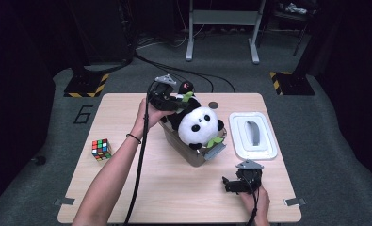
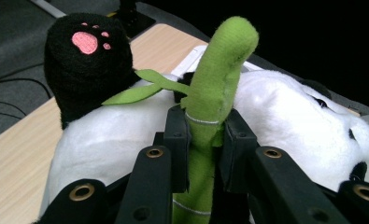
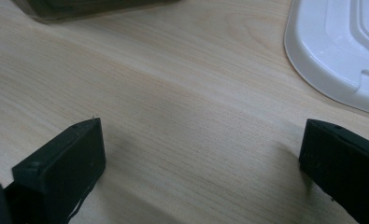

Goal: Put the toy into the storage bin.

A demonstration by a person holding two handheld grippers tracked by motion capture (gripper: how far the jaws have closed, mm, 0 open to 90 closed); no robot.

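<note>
Resting near the tabletop's [image 1: 174,188] front edge, the right tongs [image 1: 227,184] gape wide, empty. Farther off, the left tongs [image 2: 204,140] pinch the green plush stalk [image 2: 215,93] of the panda toy [image 1: 200,125] sitting in the box [image 1: 193,155]; soft and light, it probably lifts better by the body.

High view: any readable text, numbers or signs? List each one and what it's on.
"6": large dark numeral on the grey floor mat, left of the table.
Yellow-and-black hazard stripes, no wording: on the two stand bases beyond the table.
No readable text on the plush panda, the Rubik's cube, the white lid or the container.
</note>
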